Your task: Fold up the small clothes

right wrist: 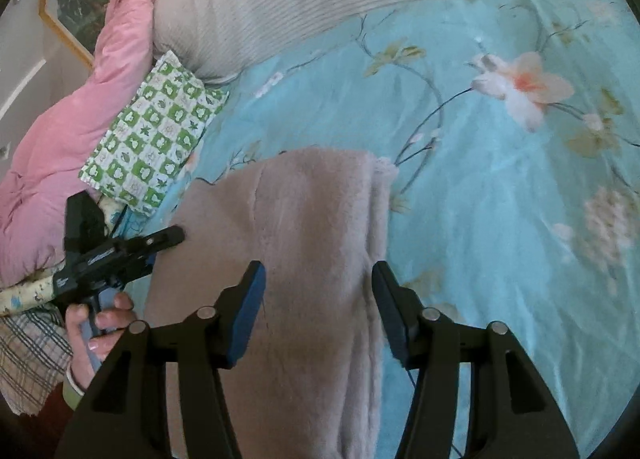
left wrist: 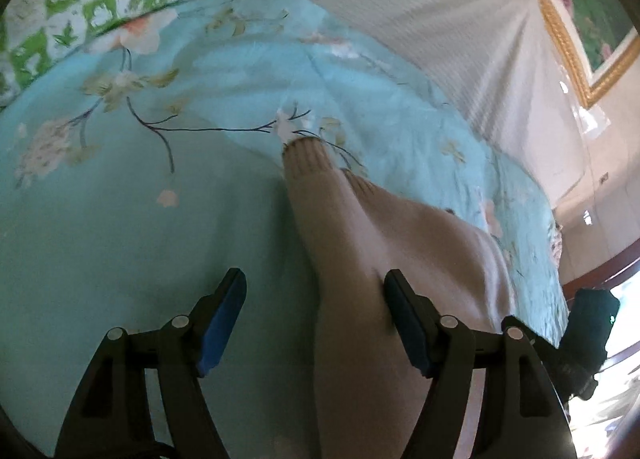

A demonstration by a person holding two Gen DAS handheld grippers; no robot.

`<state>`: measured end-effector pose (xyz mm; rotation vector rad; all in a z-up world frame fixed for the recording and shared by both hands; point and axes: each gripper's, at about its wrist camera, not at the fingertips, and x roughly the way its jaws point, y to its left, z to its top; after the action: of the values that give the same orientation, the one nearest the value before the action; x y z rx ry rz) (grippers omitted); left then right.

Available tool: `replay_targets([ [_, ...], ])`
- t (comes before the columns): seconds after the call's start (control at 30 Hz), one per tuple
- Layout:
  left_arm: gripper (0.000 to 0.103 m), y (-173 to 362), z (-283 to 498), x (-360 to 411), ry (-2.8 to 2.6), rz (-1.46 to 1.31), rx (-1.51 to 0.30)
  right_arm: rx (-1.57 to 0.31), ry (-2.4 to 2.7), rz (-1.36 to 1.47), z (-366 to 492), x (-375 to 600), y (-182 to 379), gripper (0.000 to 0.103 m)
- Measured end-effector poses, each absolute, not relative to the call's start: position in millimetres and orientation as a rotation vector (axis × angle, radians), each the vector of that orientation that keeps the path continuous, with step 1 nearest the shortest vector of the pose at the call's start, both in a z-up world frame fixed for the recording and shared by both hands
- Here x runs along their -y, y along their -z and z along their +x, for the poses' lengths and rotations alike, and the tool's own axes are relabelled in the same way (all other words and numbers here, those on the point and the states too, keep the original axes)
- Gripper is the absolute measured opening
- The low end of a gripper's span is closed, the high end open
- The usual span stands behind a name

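On the left, the left gripper (right wrist: pixel 160 243) hovers at the pink fleece garment's (right wrist: pixel 304 243) edge, jaws spread, nothing between them. The garment lies on the floral bedsheet (right wrist: pixel 500 187) (bed, not desk). The right gripper (right wrist: pixel 318 283) hangs above it, jaws apart, gripping nothing.

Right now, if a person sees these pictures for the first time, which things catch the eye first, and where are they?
First comes the pale pink fleece garment, lying in the middle of the turquoise flowered bedsheet, partly folded, with a ribbed cuff pointing away. The right gripper hangs over it with jaws apart. To the left lie a green checked pillow and a pink quilt; the left gripper is open too.
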<state>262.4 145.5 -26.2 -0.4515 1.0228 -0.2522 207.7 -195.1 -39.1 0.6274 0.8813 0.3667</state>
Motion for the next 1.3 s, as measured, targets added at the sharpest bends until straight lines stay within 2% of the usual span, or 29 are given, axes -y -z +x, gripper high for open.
replay_targets([
  [0.03,0.035,28,267,-145,0.275,-0.464,-1.018,-0.885,-0.355,0.607,210,193,38,0.019],
  [0.07,0.016,28,270,-143,0.301,-0.478,-1.013,-0.872,-0.343,0.588,210,193,34,0.013],
  [0.13,0.012,19,269,-137,0.263,-0.415,-0.960,-0.812,-0.337,0.581,206,195,25,0.012],
  [0.23,0.008,16,268,-124,0.193,-0.315,-0.924,-0.851,-0.292,0.560,211,196,35,0.012],
  [0.3,0.009,21,272,-121,0.150,-0.270,-0.928,-0.885,-0.284,0.594,215,198,47,0.014],
  [0.4,0.009,21,273,-122,0.107,-0.218,-0.925,-0.880,-0.264,0.610,209,203,41,0.028],
  [0.57,0.010,-3,254,-142,0.071,-0.244,-0.885,-0.846,-0.237,0.597,187,213,22,0.030],
  [0.67,0.011,-19,233,-145,0.075,-0.248,-0.861,-0.822,-0.249,0.597,168,212,11,0.036],
  [0.77,0.018,-32,201,-145,0.086,-0.260,-0.846,-0.810,-0.271,0.598,147,208,6,0.043],
  [0.83,0.023,-36,181,-143,0.089,-0.262,-0.845,-0.802,-0.285,0.592,133,203,3,0.043],
  [0.9,0.034,-37,155,-139,0.095,-0.263,-0.850,-0.798,-0.300,0.589,119,197,2,0.044],
  [1.0,0.041,-35,123,-130,0.105,-0.259,-0.855,-0.805,-0.324,0.579,101,189,2,0.044],
  [1.07,0.042,-32,104,-126,0.112,-0.253,-0.870,-0.807,-0.330,0.561,91,184,1,0.045],
  [1.3,0.053,-23,50,-109,0.111,-0.228,-0.892,-0.786,-0.319,0.480,54,173,-1,0.060],
])
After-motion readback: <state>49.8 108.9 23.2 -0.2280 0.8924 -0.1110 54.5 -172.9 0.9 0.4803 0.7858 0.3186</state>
